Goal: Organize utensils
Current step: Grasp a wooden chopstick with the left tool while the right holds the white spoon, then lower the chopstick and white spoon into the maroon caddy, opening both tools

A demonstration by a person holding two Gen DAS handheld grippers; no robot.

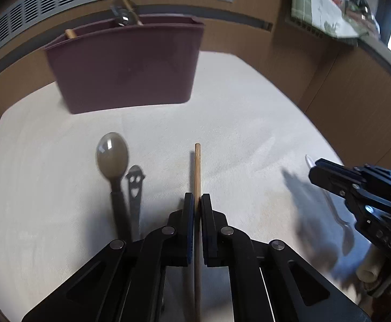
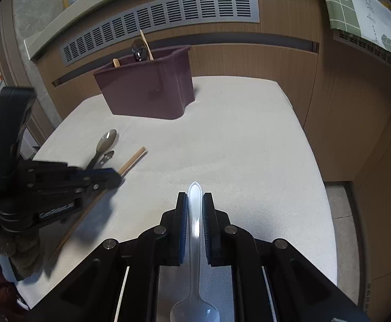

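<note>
**Both claws loaded, bin ahead**

The left claw is closed on a wooden chopstick, gripping partway along its length so the tip pokes forward and the rest trails back under the claw. The right claw is clamped on the handle of a clear plastic spoon, with the bowl hanging low behind the pads and the handle end just past them. Both are over the white tabletop.

The maroon bin stands at the far edge, already holding a metal spoon and wooden sticks. A large spoon and a small metal opener lie side by side on the tabletop to the left of the chopstick.

The chopstick is light, stiff and round, so it will likely roll or pivot between the pads; a hold nearer the middle would steady it. The plastic spoon looks thin, slick and springy: grip the flat handle, gently, since hard squeezing could bend or crack it.
</note>
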